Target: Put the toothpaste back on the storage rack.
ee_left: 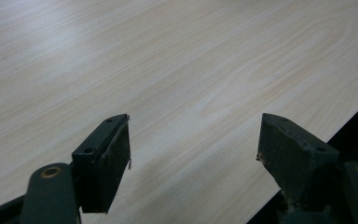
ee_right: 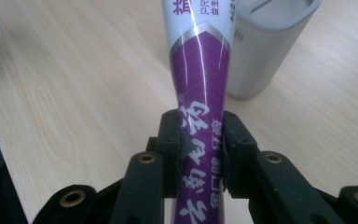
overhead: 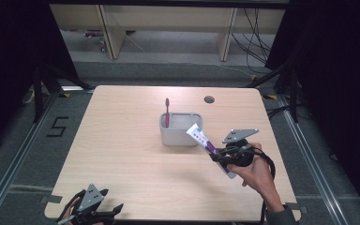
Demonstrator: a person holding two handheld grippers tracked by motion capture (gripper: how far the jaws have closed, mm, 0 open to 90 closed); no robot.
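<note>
Right gripper (ee_right: 200, 154) clamped on tube (ee_right: 199, 88); pads pinch its purple lower half from both sides, white upper end sticking out past the tips. In the high view the tube (overhead: 205, 142) is held tilted above the worktop (overhead: 122, 154), toward the right edge, white end up by the holder (overhead: 180, 133) rim, whether touching cannot tell. Tube: glossy plastic, purple with white print, flattened where gripped. Holder: grey, matte, rounded-rectangular, open top, near worktop middle toward the far edge; a red toothbrush (overhead: 167, 112) stands upright in it. Left gripper (ee_left: 196, 140) at near left corner, jaws wide apart, nothing between. Worktop: pale wood grain, rounded corners, cable hole (overhead: 209, 99) near far edge. Dark curtains at sides, grey floor, cables behind.
</note>
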